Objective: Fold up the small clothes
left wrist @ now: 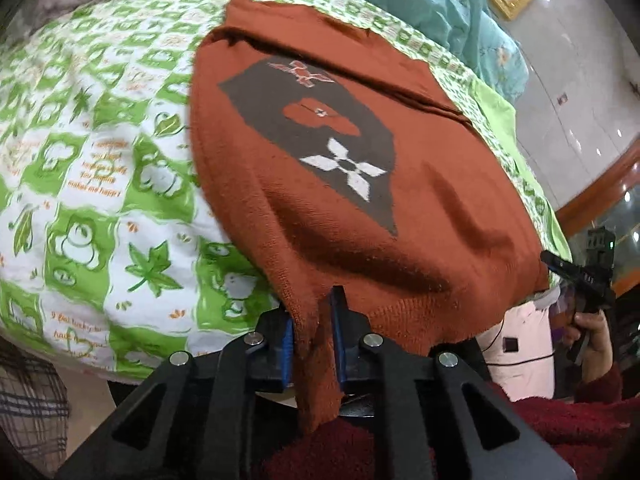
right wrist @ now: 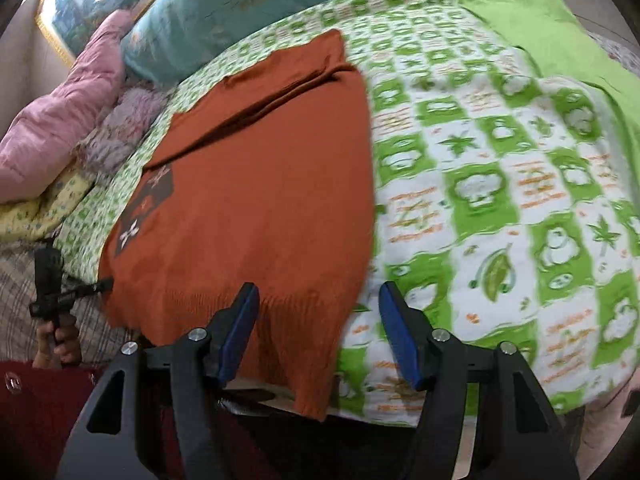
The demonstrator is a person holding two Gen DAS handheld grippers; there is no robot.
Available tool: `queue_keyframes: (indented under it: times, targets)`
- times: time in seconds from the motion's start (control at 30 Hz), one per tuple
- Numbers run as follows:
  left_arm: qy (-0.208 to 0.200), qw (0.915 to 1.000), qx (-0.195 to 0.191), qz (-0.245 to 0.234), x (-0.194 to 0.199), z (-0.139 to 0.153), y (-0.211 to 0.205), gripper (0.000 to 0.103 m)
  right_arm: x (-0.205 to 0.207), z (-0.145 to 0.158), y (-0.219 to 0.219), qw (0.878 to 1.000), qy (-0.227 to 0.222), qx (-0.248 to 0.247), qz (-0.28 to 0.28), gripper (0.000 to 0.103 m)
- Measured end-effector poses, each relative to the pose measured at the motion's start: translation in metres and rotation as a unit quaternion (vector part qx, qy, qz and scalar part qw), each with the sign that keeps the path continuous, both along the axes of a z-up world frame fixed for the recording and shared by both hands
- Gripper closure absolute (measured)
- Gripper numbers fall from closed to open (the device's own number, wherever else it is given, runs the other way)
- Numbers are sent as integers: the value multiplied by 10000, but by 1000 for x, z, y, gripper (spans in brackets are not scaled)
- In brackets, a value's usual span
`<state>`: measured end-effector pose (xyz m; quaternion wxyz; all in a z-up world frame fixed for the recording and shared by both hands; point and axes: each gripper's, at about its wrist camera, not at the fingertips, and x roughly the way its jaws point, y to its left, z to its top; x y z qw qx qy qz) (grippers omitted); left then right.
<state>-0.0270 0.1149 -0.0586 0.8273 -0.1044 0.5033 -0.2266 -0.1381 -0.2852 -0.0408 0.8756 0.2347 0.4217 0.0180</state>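
A rust-orange knitted sweater [left wrist: 340, 168] with a dark patch and a white flower motif lies spread on the bed; it also shows in the right wrist view [right wrist: 260, 184]. My left gripper [left wrist: 314, 320] is shut on the sweater's near hem corner at the bed's front edge, with cloth hanging down between the blue pads. My right gripper [right wrist: 318, 316] is open and empty, its jaws wide apart over the sweater's other near hem corner. The right gripper also appears at the far right of the left wrist view [left wrist: 580, 276], and the left gripper at the left of the right wrist view [right wrist: 76, 292].
The bed is covered by a green and white patterned quilt [left wrist: 88, 168]. A teal blanket [right wrist: 240, 0] and a pink cushion [right wrist: 60, 112] lie at the far side. A plain green cloth [right wrist: 540, 28] lies at the far right. A glossy tiled floor [left wrist: 580, 92] is beyond.
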Motion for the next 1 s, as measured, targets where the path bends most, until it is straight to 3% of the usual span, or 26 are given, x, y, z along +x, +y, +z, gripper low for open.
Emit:
queue_keyframes:
  times: [0.07, 0.17, 0.33, 0.47, 0.7, 0.87, 1.0]
  targets:
    - [-167, 9999, -30, -1, -1, 6, 1, 98, -1, -3, -4, 9996, 64, 272, 32, 97]
    - [-470, 9981, -384, 58, -10, 21, 15, 99, -10, -2, -7, 9981, -80, 594, 150, 96]
    - [-754, 9925, -947, 159, -9, 45, 35, 99, -18, 17, -11, 9877, -967, 1200, 263, 96]
    - [-996, 9891, -1068, 171, 7, 64, 32, 99, -2, 37, -12, 9802, -1440, 1328, 305, 96]
    - [-1518, 9802, -1198, 418, 67, 91, 37, 99, 71, 67, -27, 9746, -1880, 1186, 261, 96]
    - [-1812, 9727, -1243, 752, 120, 106, 37, 100, 128, 79, -48, 9786, -1835, 929, -22, 97]
    - [-1848, 9722, -1124, 894, 171, 111, 29, 100, 176, 90, -64, 9803, -1841, 697, -187, 97]
